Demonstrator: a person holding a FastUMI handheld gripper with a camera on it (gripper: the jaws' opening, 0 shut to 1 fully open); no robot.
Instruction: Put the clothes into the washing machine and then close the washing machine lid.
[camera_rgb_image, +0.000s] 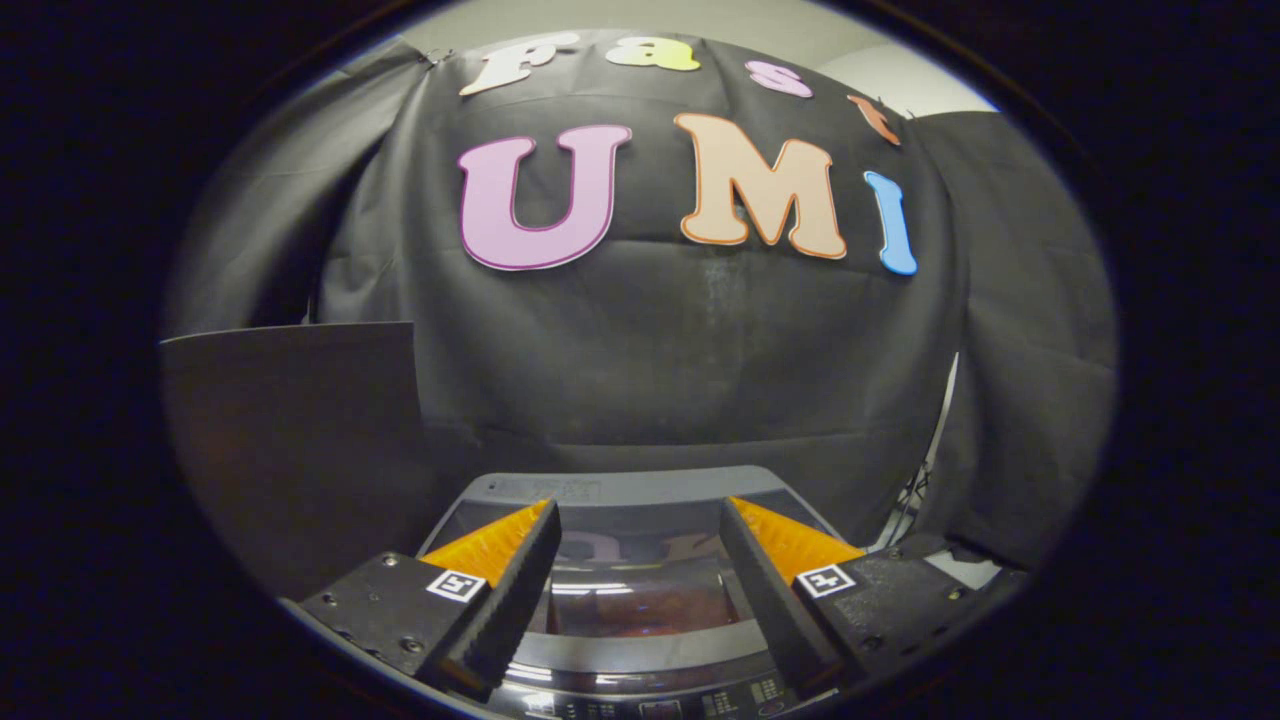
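Observation:
A grey top-loading washing machine (630, 490) sits below and just ahead of my gripper (640, 520). Its dark glass lid (640, 585) lies flat and shut, and something reddish shows dimly through the glass. The control panel (650, 705) runs along the near edge under the fingers. My two fingers (500, 580) are black with orange backs. They stand wide apart above the lid with nothing between them, so the gripper is open.
The black cloth wall (650, 350) hangs close behind the machine. A dark flat panel (290, 430) stands to the left of the machine. A thin stand leg (925, 470) shows to the right, beside more cloth.

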